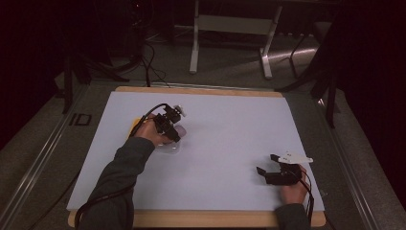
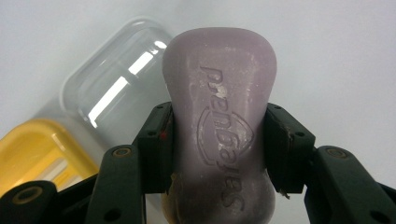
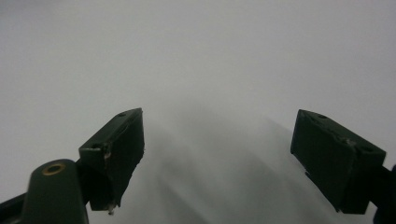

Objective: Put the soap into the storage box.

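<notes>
The soap (image 2: 219, 135) is clamped at its waist between the jaws of the left claw (image 2: 218, 144), lifted. Just beside and below it lie the clear lid (image 2: 109, 91) and yellow tray (image 2: 32, 149); placing is judged left. The right claw (image 3: 217, 154) is held wide open, empty.

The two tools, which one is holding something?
The left tool is. Its jaws squeeze a purple soap bar above the clear lid and the yellow tray. The right tool is wide open, with just white table between its jaws.
</notes>
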